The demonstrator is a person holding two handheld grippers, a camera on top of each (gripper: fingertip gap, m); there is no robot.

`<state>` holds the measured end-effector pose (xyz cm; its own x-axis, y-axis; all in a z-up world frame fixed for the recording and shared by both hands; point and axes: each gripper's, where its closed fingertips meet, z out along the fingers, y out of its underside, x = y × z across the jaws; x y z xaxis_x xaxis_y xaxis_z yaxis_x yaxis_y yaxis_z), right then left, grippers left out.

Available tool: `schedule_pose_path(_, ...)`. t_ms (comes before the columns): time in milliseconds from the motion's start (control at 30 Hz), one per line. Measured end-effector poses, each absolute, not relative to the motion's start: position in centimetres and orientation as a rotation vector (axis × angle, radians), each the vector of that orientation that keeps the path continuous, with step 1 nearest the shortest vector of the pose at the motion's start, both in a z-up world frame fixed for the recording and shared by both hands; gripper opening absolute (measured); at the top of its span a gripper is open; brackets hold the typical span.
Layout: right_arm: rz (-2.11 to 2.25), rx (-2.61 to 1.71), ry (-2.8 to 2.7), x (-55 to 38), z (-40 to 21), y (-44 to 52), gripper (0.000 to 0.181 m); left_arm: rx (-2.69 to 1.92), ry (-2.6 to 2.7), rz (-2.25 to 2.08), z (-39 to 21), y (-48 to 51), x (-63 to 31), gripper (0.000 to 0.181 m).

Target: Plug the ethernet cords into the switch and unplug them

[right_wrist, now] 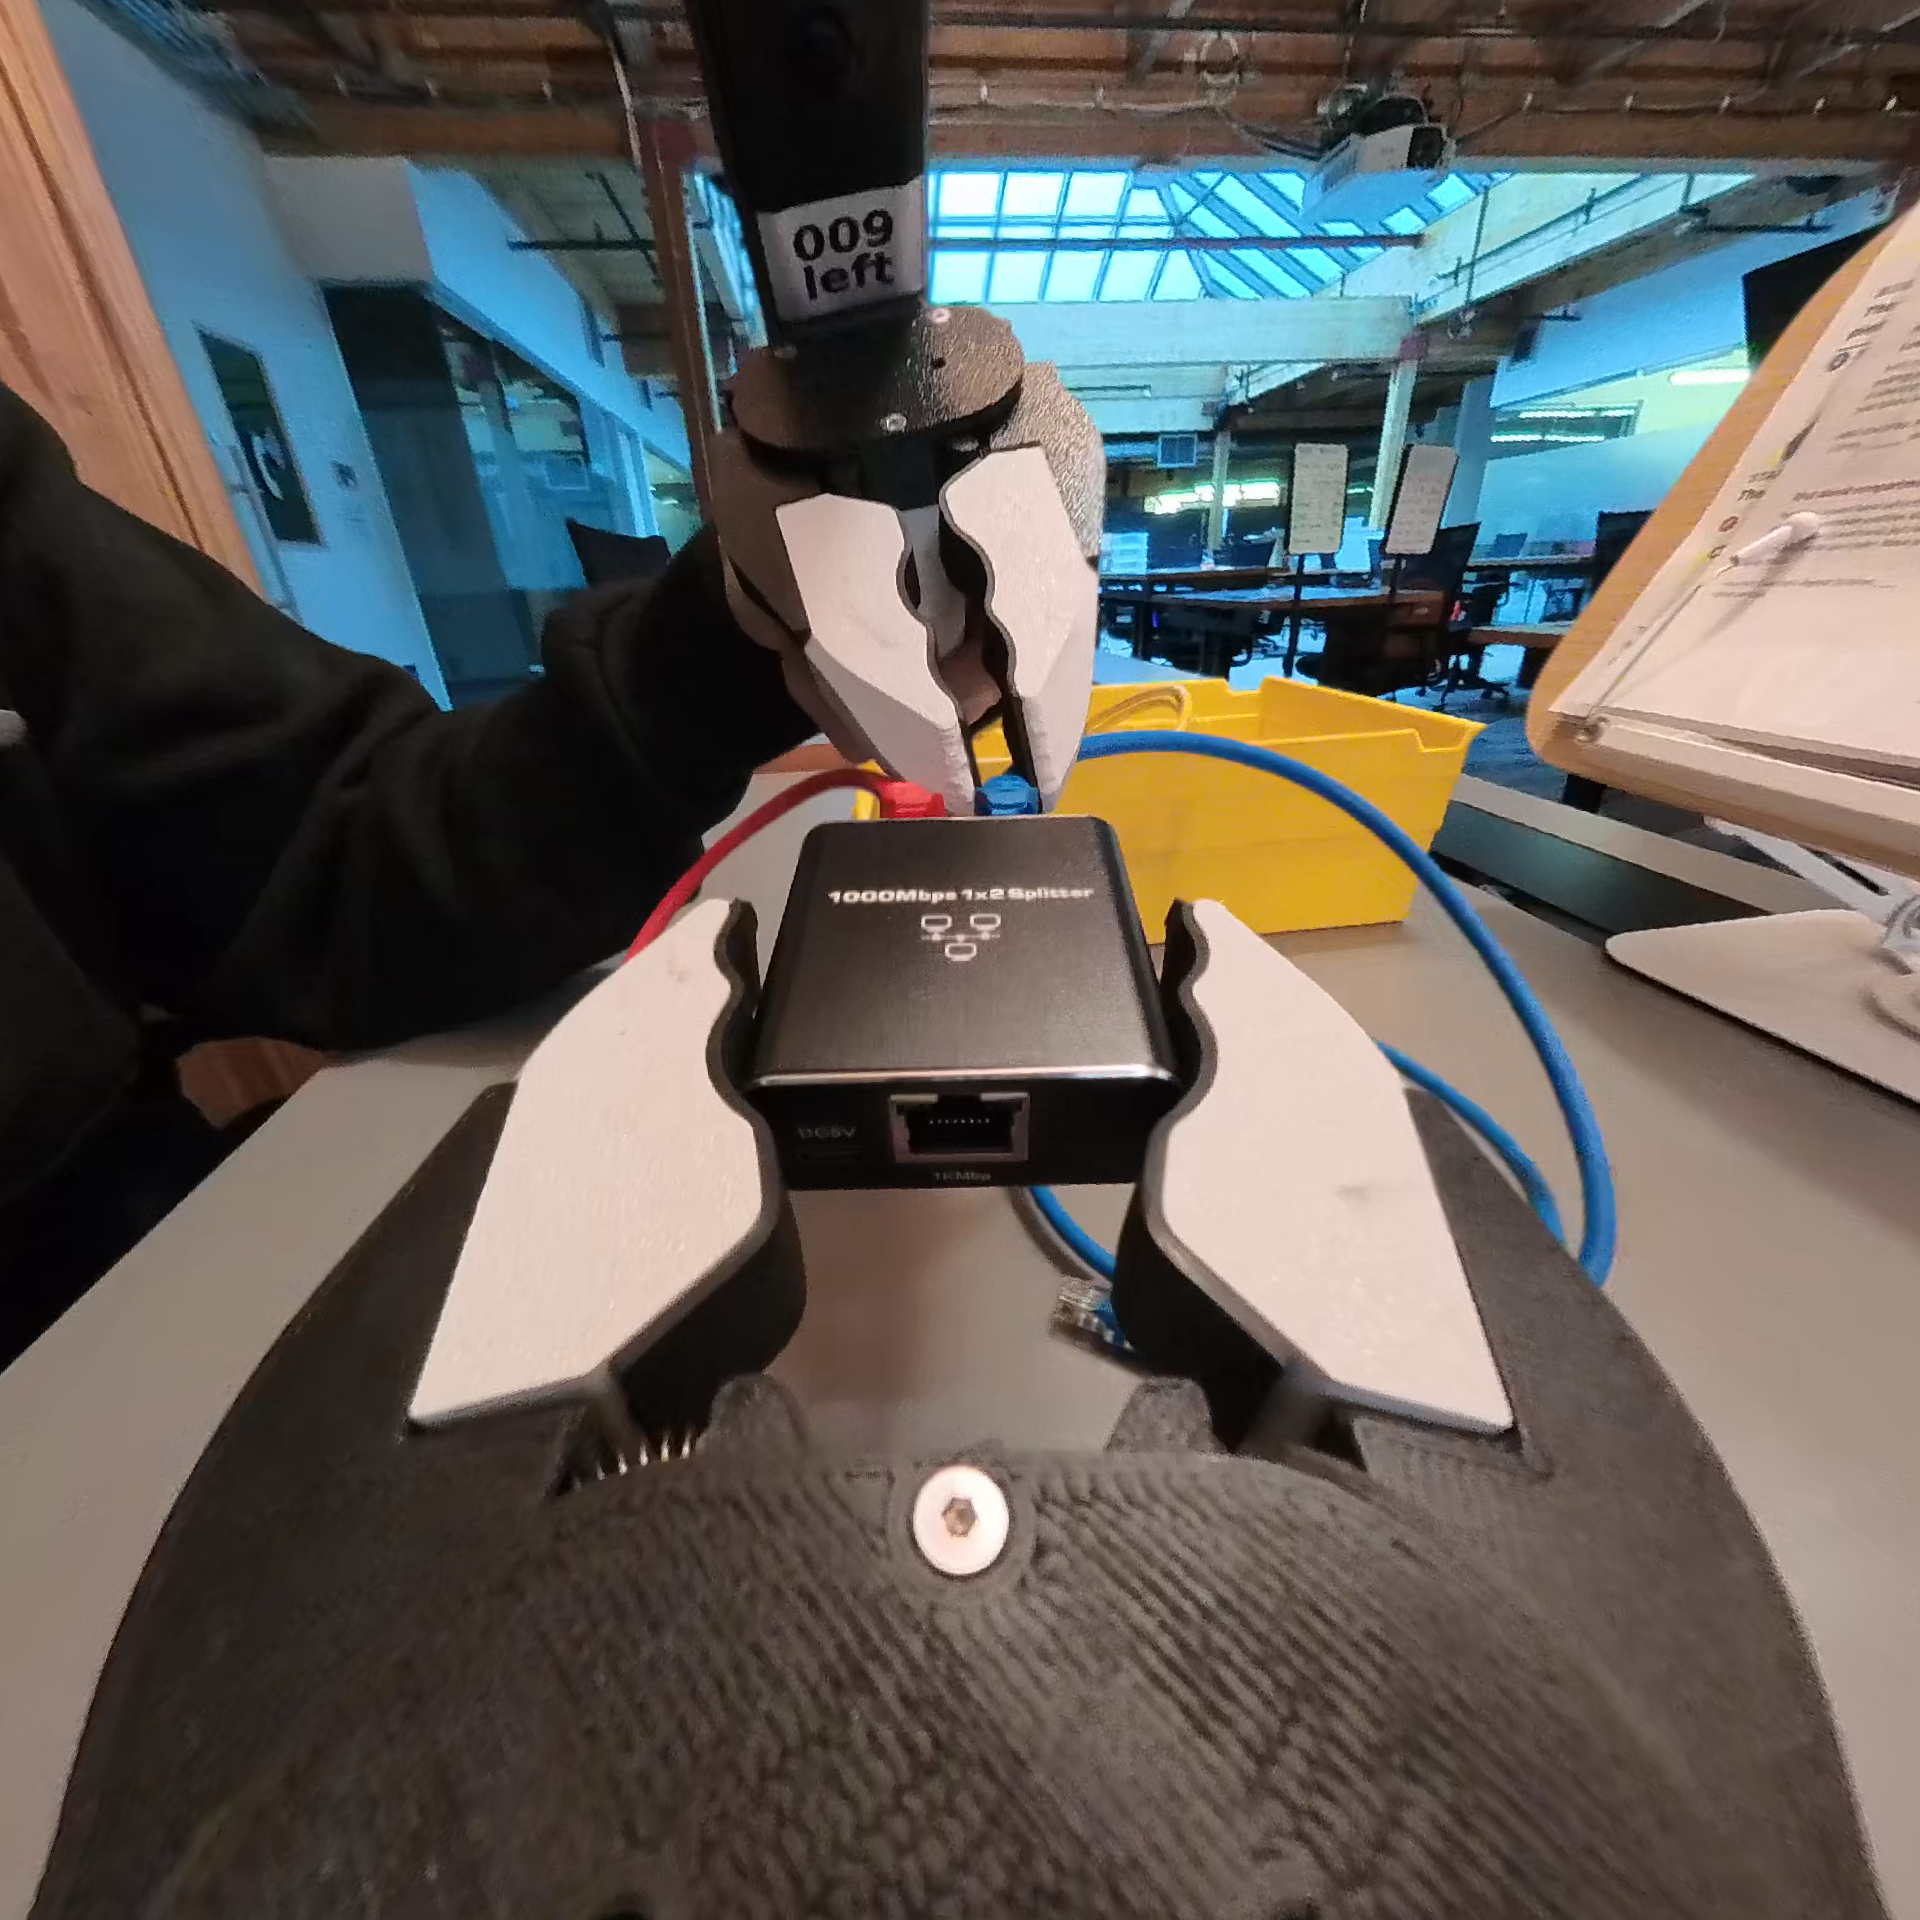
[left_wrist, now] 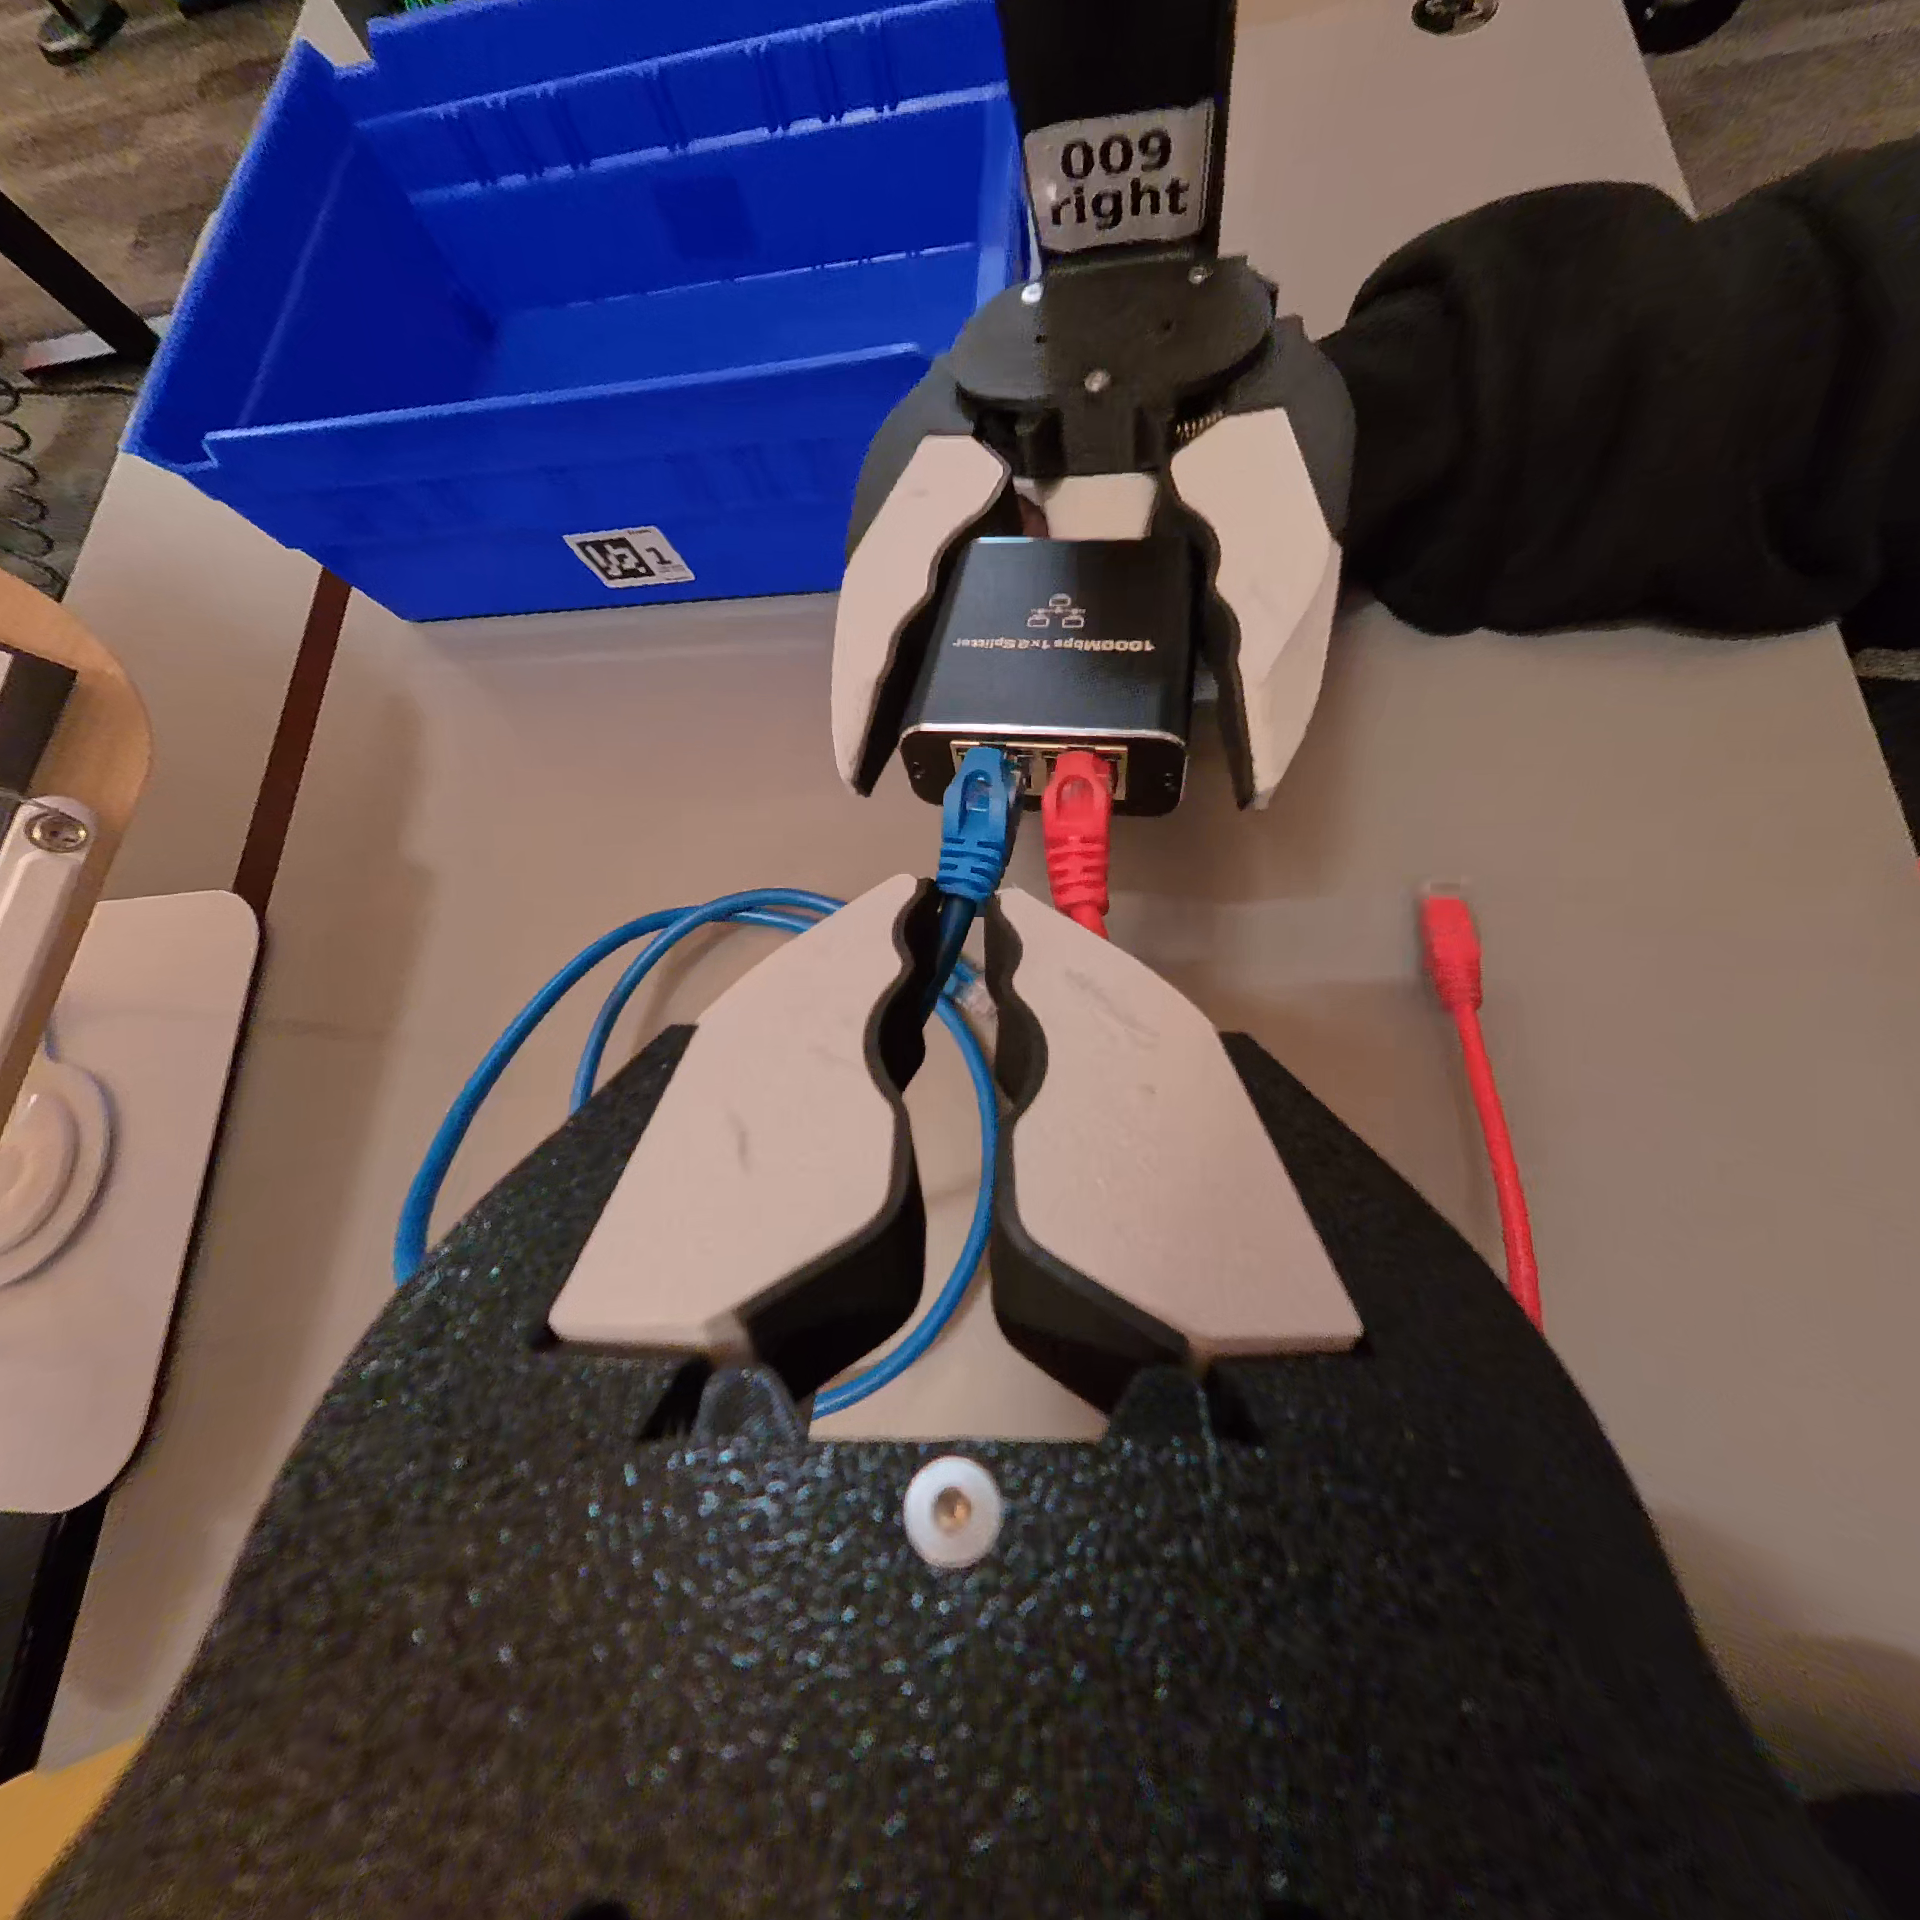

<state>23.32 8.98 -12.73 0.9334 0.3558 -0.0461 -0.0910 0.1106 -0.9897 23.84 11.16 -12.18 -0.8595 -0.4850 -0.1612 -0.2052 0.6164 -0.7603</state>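
Note:
The black switch [left_wrist: 1049, 655] lies flat on the grey table, held by its two sides in my right gripper [right_wrist: 956, 920]; in the right wrist view the switch [right_wrist: 956, 997] shows one empty port facing me. The blue cord's plug [left_wrist: 977, 821] sits in the left far-side port and the red cord's plug [left_wrist: 1075, 821] in the port beside it. My left gripper [left_wrist: 954, 894] is shut on the blue cord just behind its plug; it also shows in the right wrist view [right_wrist: 987, 774]. The blue cord [left_wrist: 499, 1091] loops on the table under the left gripper.
A blue bin [left_wrist: 582, 312] stands behind the switch to its left. A yellow bin [right_wrist: 1299, 810] and a document stand [right_wrist: 1766, 540] are on the left gripper's side. The red cord's free end [left_wrist: 1449, 945] and the blue cord's free plug [right_wrist: 1086, 1314] lie on the table. A black sleeve [left_wrist: 1610, 416] rests nearby.

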Motion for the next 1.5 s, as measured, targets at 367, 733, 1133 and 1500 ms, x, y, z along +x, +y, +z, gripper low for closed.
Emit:
schedule_pose_path(367, 0.366, -1.407, -0.238, 23.2, -12.5, 8.8, 0.076, -0.542, 2.484, -1.231, -12.0, 10.8, 23.8, 0.007)
schedule_pose_path(733, 0.360, -1.356, -0.246, 23.3, -12.0, 8.3, 0.076, -0.571, 2.498, -1.275, -12.2, 10.2, 23.6, 0.008)
schedule_pose_path(1133, 0.347, -1.280, -0.041, 25.9, -11.0, 8.5, 0.076, 0.024, 2.168, -0.710, -10.4, 7.3, 23.6, 0.047)
schedule_pose_path(1500, 0.520, -1.183, -0.027, 24.9, -8.9, 7.8, 0.077, 0.314, 1.922, -0.579, -10.0, 6.7, 24.9, 0.024)
